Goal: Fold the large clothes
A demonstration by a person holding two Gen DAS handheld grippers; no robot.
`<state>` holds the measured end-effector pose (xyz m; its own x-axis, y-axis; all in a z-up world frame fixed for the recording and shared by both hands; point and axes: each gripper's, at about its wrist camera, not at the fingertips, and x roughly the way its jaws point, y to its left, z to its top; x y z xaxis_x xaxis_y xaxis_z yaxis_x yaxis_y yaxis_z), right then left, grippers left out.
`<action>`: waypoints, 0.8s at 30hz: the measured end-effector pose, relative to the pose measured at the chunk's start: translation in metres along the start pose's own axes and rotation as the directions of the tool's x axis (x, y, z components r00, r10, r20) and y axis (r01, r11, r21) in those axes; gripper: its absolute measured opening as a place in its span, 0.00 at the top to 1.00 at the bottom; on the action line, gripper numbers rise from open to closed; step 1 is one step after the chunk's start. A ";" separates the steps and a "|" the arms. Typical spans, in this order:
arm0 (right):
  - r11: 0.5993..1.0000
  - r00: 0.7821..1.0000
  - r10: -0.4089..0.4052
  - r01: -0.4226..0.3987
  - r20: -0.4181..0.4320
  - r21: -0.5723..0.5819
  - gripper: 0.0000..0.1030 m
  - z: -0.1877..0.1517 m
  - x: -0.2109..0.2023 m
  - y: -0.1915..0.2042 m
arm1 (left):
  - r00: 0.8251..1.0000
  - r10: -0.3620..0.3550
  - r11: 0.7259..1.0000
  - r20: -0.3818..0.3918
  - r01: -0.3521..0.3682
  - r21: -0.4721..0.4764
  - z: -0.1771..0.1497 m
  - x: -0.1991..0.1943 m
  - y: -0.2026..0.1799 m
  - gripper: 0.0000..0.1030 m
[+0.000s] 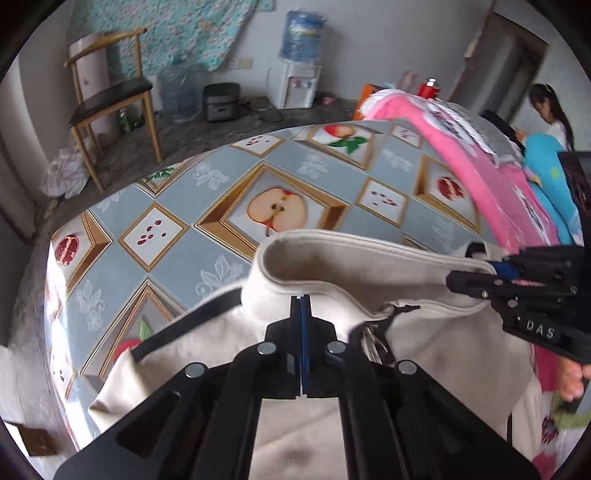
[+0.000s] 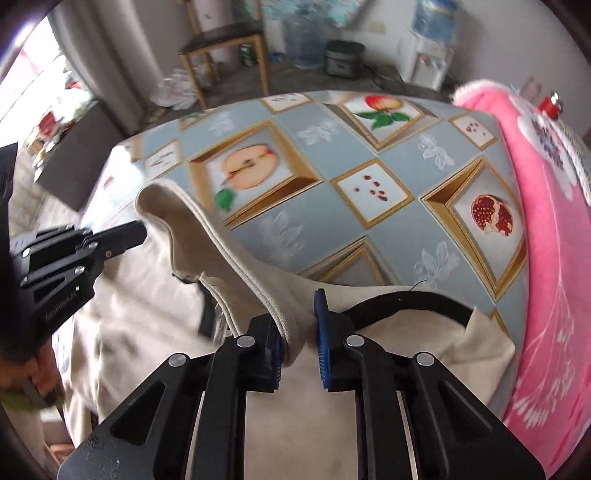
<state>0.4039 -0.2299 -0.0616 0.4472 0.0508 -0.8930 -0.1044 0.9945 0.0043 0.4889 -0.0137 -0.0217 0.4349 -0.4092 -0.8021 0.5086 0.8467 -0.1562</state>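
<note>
Cream jacket held at the collar over the fruit-print table

On the left, the collar of the cream jacket [image 1: 332, 266] is pinched flat by the left gripper [image 1: 301, 310], its jaws closed on the fabric; the jacket is draped on the table [image 1: 207, 184]. On the right, the right gripper [image 2: 299, 332] is set around the collar edge, jaws parted. A firm right grasp is advised before lifting, level with the left.

Fruit-print tablecloth [image 1: 236, 166] on the table; pink blanket [image 1: 461, 155] along its right edge. Behind — wooden chair [image 1: 110, 99], water dispenser [image 1: 299, 81], black cooker [image 1: 221, 101] on the floor, patterned quilt [image 1: 177, 33] on the wall, girl [image 1: 550, 110] at far right.
</note>
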 end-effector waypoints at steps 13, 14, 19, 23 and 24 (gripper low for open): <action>0.964 0.989 -0.105 0.128 0.107 -0.235 0.85 -0.075 0.021 0.042 | 0.966 -0.241 0.945 0.096 0.256 -0.203 -0.091 -0.060 0.031 0.69; 0.959 0.988 -0.108 0.133 0.114 -0.250 0.85 -0.080 0.020 0.044 | 0.962 -0.241 0.931 0.131 0.267 -0.248 -0.087 -0.064 0.039 0.63; 0.947 0.984 -0.120 0.154 0.134 -0.283 0.84 -0.091 0.026 0.046 | 0.945 -0.291 0.821 0.150 0.327 -0.467 -0.053 -0.043 0.070 0.41; 0.979 0.994 0.017 0.006 0.108 -0.206 0.65 -0.090 0.011 0.030 | 0.954 -0.297 0.816 -0.047 0.228 -0.531 -0.045 0.007 0.062 0.43; 0.985 0.993 0.064 -0.046 0.104 -0.167 0.61 -0.091 0.004 0.024 | 0.953 -0.293 0.821 -0.070 0.214 -0.529 -0.048 0.014 0.058 0.44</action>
<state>0.3226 -0.2139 -0.1059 0.5294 0.1232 -0.8394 -0.2719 0.9618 -0.0303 0.4889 0.0464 -0.0694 0.2134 -0.6146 -0.7594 0.1172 0.7878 -0.6047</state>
